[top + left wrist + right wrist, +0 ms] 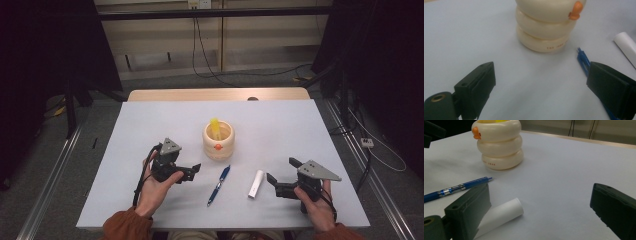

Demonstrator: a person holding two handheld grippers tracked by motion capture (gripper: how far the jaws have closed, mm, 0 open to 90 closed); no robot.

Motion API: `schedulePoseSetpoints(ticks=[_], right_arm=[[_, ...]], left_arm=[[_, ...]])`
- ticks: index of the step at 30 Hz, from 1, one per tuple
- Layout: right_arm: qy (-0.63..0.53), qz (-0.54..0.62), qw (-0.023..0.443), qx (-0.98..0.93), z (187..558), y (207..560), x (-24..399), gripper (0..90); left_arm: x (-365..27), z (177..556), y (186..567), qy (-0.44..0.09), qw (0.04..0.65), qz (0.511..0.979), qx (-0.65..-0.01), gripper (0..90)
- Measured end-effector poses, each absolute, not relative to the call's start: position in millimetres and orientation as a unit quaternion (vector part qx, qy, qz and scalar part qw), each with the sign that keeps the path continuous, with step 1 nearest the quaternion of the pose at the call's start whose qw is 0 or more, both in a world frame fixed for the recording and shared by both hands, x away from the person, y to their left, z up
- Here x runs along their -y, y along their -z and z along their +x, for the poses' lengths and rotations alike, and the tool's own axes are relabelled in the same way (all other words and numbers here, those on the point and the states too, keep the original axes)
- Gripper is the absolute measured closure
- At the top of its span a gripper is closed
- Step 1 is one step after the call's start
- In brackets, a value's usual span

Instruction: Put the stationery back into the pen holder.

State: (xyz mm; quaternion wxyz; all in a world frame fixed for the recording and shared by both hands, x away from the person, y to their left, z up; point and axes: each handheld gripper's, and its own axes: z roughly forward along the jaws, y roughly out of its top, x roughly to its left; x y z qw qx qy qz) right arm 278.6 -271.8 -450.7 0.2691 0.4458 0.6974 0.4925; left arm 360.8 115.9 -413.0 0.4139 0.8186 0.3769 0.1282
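lower left of the high view, the left gripper [192,170] sits low over the bench [150,125] with fingers apart and nothing between them. just right of it lies the blue pen [218,185]; closing carelessly could nudge it and set it rolling. above, at centre, stands the cream duck cup [218,140] with something yellow in it; a sweeping arm could tip it. right of the pen lies the white tube [256,184], round and likely to roll. lower right, the right gripper [280,176] is near it, fingers apart, holding nothing.
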Motion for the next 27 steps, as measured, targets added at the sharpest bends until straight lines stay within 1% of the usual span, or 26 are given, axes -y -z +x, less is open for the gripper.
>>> schedulePoseSetpoints(ticks=[4,8,15,17,22,26,27], right_arm=[[-0.492,0.446,0.269,-0.698,278.8,450.7,271.3,2.5],[-0.492,0.444,0.268,-0.699,278.4,450.5,270.9,2.5],[-0.492,0.443,0.268,-0.699,278.7,450.8,271.3,2.5],[-0.492,0.443,0.268,-0.699,278.7,450.7,271.0,2.5],[-0.492,0.443,0.268,-0.7,278.5,450.8,270.6,2.5],[-0.492,0.445,0.267,-0.698,278.6,450.8,270.8,2.5],[-0.492,0.444,0.268,-0.699,278.6,450.9,271.0,2.5]], left_arm=[[-111.5,352.5,418.9,-0.129,0.408,0.821,-0.378,8.4],[-108.0,349.6,424.9,-0.094,0.402,0.818,-0.399,8.6],[-95.6,341.4,428.9,-0.064,0.38,0.822,-0.42,11.7],[-90.4,339.0,430.1,-0.049,0.372,0.828,-0.417,12.0],[-75.3,334.2,430.8,-0.043,0.367,0.837,-0.405,19.3],[-62.2,329.0,431.9,-0.033,0.358,0.843,-0.401,26.9],[-59.6,328.3,432.7,-0.031,0.356,0.844,-0.401,26.9]])
